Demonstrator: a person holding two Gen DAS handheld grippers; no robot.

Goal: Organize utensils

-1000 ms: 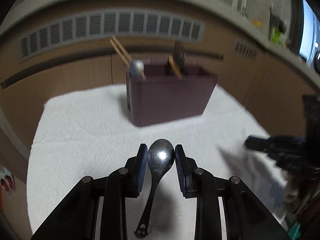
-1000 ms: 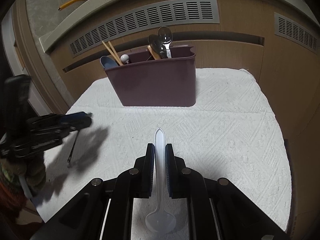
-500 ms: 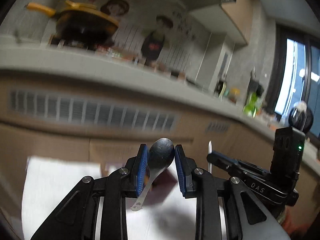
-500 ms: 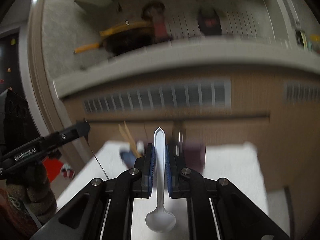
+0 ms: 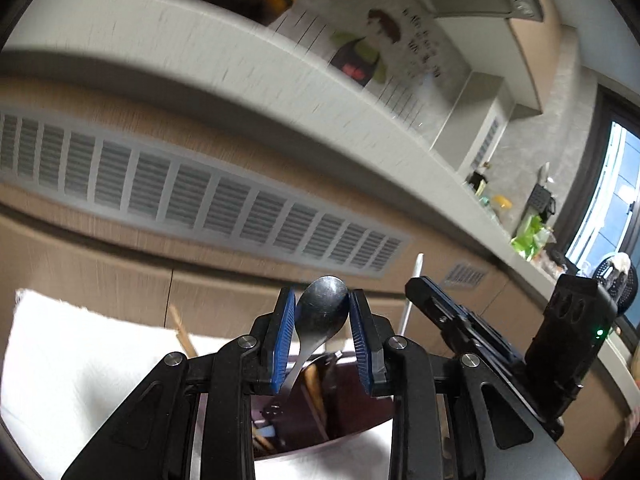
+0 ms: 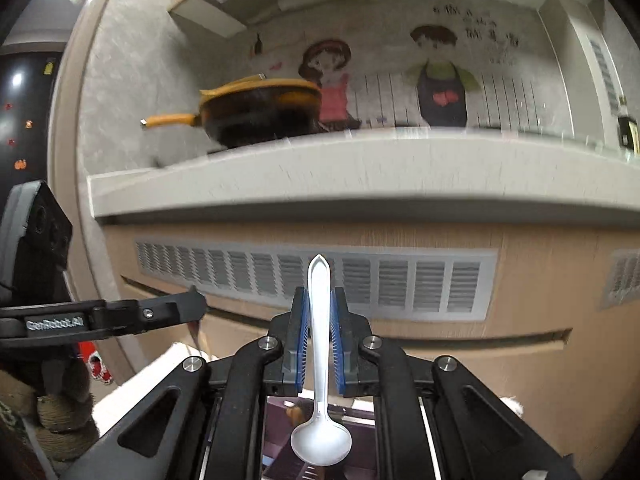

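My left gripper [image 5: 322,312] is shut on the bowl of a dark metal spoon [image 5: 323,314], whose handle hangs down over the maroon utensil holder [image 5: 344,412] below. My right gripper [image 6: 319,312] is shut on the handle of a white plastic spoon [image 6: 320,446], bowl end hanging down over the maroon utensil holder [image 6: 280,440]. Wooden chopsticks [image 5: 182,334] stick up out of the holder. Each gripper shows in the other's view: the right gripper [image 5: 416,282] at the right, the left gripper [image 6: 196,304] at the left.
A white textured cloth [image 5: 80,360] lies under the holder. Behind it runs a wooden cabinet front with a grey vent grille [image 6: 360,280] under a grey counter. A yellow-handled pan [image 6: 256,108] sits on the counter.
Both grippers have risen and moved forward with their spoons, from above the cloth in front of the holder to directly over it. The views tilted up toward the counter.
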